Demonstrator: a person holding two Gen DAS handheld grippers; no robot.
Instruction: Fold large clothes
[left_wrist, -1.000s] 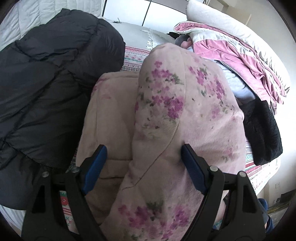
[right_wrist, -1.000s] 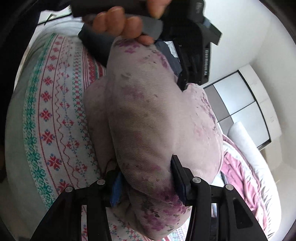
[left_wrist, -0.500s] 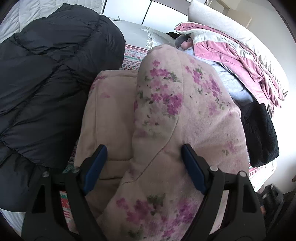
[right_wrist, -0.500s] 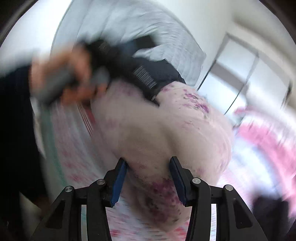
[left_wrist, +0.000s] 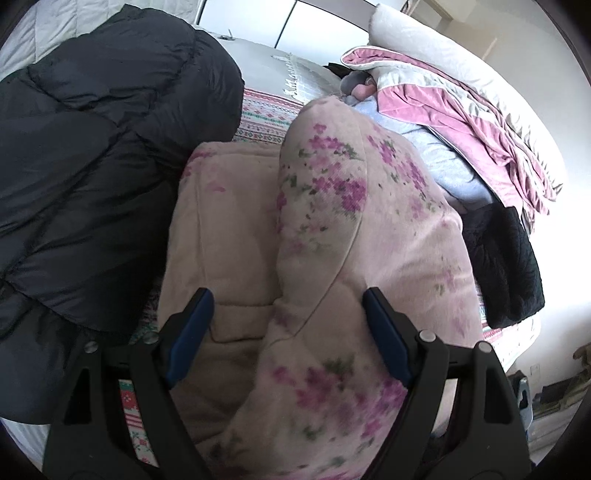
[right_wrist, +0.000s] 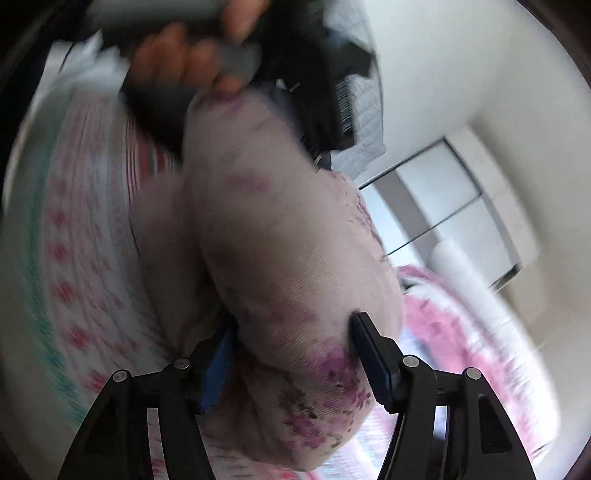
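Note:
A thick pink padded garment with purple flowers (left_wrist: 332, 192) is bunched into a long roll above the bed. My left gripper (left_wrist: 288, 328) spans one end of it, jaws wide, and the right pad digs into the fabric. In the right wrist view the same garment (right_wrist: 266, 229) hangs between both grippers. My right gripper (right_wrist: 295, 350) has the other end between its blue pads; its jaws are closing and dent the cloth. A hand (right_wrist: 184, 62) at the top of that blurred view holds the other gripper.
A black puffer jacket (left_wrist: 92, 166) lies left of the garment on the patterned bedsheet (left_wrist: 266, 110). To the right are a pink and grey heap of clothes (left_wrist: 461, 122), a black knit piece (left_wrist: 506, 266) and a white pillow (left_wrist: 424, 40). Wardrobe doors (right_wrist: 443, 206) stand behind.
The right wrist view swung away and back, blurred, with the garment still in its jaws, which stand slightly narrower. The left wrist view tilted a little; its grip is unchanged.

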